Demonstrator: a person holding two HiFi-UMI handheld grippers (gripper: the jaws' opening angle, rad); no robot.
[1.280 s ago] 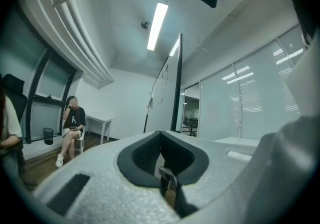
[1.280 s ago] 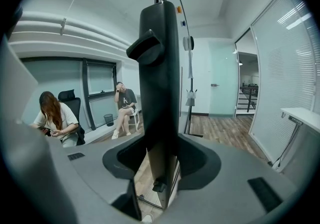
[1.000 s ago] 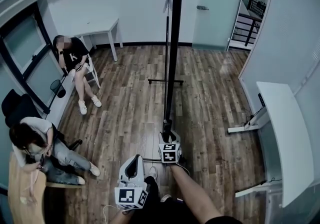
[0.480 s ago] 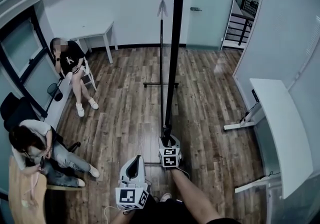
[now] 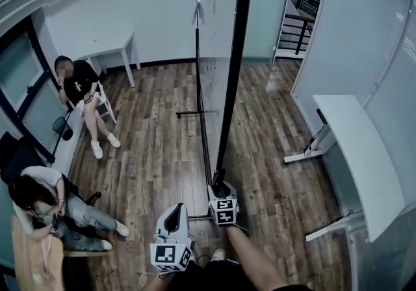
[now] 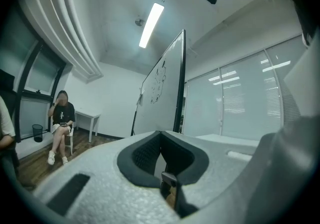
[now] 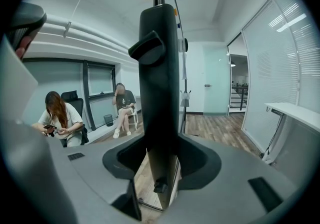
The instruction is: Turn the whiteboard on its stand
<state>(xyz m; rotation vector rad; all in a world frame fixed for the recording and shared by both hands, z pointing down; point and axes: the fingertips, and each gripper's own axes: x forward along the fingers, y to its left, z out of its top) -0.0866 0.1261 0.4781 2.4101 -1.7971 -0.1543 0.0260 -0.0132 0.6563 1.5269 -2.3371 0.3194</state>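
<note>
Whiteboard [image 5: 213,36] in right gripper [image 5: 220,184]; desk [image 5: 356,147] right, person [image 5: 78,85] left.

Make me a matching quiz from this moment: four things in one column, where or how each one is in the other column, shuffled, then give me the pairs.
Column one
1. right tongs
2. left tongs
3. long white desk
4. seated person in a black top

Column two
A. at the head view's right side
B. shut, with nothing between them
C. at the head view's left side
D. clamped on the black edge post of the tall whiteboard

Pairs: 1-D, 2-B, 3-A, 4-C
</note>
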